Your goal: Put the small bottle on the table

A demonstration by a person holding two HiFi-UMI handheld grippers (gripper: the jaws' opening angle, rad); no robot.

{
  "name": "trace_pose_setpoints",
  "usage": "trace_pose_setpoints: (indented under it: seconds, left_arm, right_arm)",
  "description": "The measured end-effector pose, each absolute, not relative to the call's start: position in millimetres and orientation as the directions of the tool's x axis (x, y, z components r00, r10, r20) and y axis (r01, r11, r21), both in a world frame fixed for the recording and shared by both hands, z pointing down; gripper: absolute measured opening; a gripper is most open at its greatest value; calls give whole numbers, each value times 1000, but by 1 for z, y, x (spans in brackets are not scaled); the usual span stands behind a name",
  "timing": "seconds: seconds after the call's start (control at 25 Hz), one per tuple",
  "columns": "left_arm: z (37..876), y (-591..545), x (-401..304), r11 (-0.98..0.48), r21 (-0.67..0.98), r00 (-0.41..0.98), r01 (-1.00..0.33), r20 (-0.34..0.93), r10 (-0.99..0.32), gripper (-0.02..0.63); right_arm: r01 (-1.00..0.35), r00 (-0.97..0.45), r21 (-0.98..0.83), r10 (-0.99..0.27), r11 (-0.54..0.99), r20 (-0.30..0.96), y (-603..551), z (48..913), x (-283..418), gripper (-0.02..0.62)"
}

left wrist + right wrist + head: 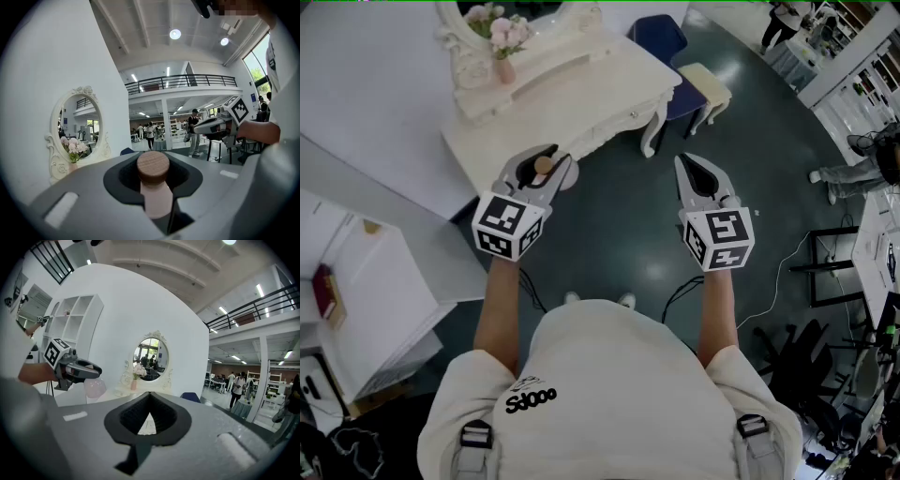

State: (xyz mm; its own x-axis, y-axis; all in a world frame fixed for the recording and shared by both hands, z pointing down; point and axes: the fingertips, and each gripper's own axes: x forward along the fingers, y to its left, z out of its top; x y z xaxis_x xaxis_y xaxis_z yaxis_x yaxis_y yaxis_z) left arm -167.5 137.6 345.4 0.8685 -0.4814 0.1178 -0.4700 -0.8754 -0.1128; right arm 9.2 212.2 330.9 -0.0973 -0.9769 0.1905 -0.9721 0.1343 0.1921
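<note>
A small pale pink bottle (154, 197) with a round wooden cap (153, 166) stands upright between the jaws of my left gripper (154, 161), which is shut on its neck. In the head view that left gripper (546, 169) hovers off the front edge of the cream dressing table (581, 94), with the cap (543, 165) showing. In the right gripper view the bottle's rounded body (95, 387) hangs below the left gripper (77, 369). My right gripper (686, 161) is held level to the right, over the floor. Its jaws (149, 397) are shut with nothing between them.
On the dressing table stand an oval mirror (77, 129) and a pink vase of flowers (503, 42). A blue chair (661, 37) and a cream stool (708, 86) stand to its right. A white shelf unit (370, 281) is at the left. People stand in the hall behind.
</note>
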Motion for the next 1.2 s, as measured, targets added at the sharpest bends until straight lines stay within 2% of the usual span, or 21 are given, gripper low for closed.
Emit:
trace_pose_setpoints:
  seconds: [0.88,1.2]
  left_arm:
    - [350,161,-120,-848,-132,835,-514,149,-530,120]
    - [372,182,-92,-827,-123,804,-549,193,-562,120]
  right_arm:
    - [-975,-166,121,-975,184,149,219,337,62,2]
    - [-972,-205,74,-961,222,188,235,367,100,2]
